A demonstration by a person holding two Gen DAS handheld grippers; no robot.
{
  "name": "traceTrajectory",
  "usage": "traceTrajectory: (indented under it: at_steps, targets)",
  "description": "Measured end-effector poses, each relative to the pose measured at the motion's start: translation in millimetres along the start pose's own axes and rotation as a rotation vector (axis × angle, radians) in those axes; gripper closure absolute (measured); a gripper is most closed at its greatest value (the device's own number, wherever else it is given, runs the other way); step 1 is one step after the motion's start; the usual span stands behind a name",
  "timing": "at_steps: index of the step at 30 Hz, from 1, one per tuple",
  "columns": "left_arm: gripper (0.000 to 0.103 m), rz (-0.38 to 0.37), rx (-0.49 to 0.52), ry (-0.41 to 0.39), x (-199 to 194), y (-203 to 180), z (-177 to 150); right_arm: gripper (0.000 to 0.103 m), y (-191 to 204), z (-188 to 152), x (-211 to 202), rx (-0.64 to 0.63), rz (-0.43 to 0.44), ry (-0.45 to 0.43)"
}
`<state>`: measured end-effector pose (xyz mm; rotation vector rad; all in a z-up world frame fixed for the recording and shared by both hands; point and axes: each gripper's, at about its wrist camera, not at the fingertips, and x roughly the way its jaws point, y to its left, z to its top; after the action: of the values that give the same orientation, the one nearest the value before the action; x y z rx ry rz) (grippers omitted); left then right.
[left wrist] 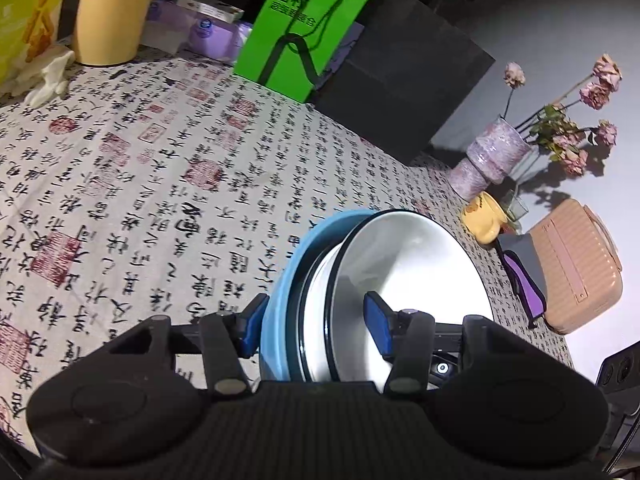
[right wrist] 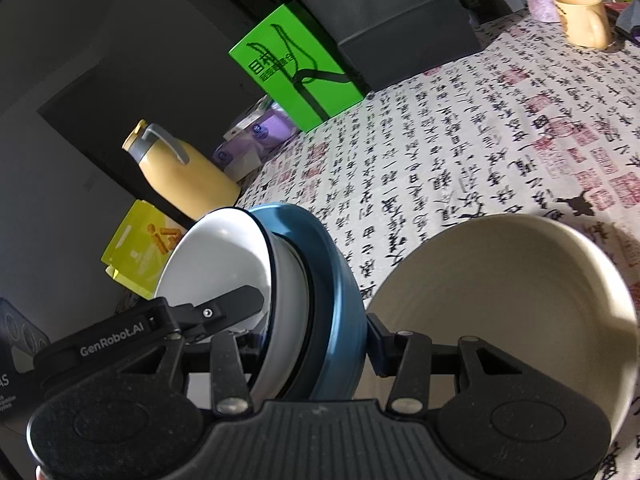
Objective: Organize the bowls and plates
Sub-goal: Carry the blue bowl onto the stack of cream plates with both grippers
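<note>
A stack of dishes hangs tilted on edge over the calligraphy tablecloth (left wrist: 140,184): a blue plate (left wrist: 280,280) outermost, a white dark-rimmed dish inside it, and a white bowl (left wrist: 420,264) nested on top. My left gripper (left wrist: 315,326) is shut on the stack, one pad behind the blue plate and the other inside the bowl. The right wrist view shows the same blue plate (right wrist: 336,280) and white bowl (right wrist: 216,256), with my right gripper (right wrist: 312,344) clamped across their near edge. The left gripper's finger (right wrist: 224,308) reaches into the bowl there. A cream bowl (right wrist: 500,300) sits on the cloth beside the stack.
Along the table's back stand a yellow jug (left wrist: 112,12), purple tissue packs (left wrist: 204,32), a green paper bag (left wrist: 296,36) and a black box (left wrist: 404,76). A vase of dried flowers (left wrist: 492,156), a yellow mug (left wrist: 484,216) and a pink case (left wrist: 576,264) crowd the right end.
</note>
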<state>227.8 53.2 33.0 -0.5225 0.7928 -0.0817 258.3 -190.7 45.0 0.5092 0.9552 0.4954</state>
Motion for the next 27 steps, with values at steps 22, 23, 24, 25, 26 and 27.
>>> traceTrajectory:
  at_steps: [22,23,24,25,26,27]
  targets:
    - [0.051,-0.058,0.074,0.078,34,-56,-19,0.058,-57,0,-44,0.087,-0.063,-0.071]
    - [0.051,-0.059,0.078,0.082,36,-58,-19,0.058,-59,0,-45,0.092,-0.065,-0.073]
    - [0.051,-0.060,0.082,0.086,38,-60,-20,0.058,-61,-1,-46,0.095,-0.067,-0.074]
    - [0.051,-0.063,0.083,0.090,39,-62,-20,0.058,-64,-1,-47,0.099,-0.070,-0.076]
    - [0.051,-0.067,0.084,0.095,41,-63,-21,0.058,-65,-1,-48,0.101,-0.074,-0.078]
    - [0.051,-0.071,0.084,0.100,42,-64,-22,0.058,-67,-1,-49,0.104,-0.078,-0.079]
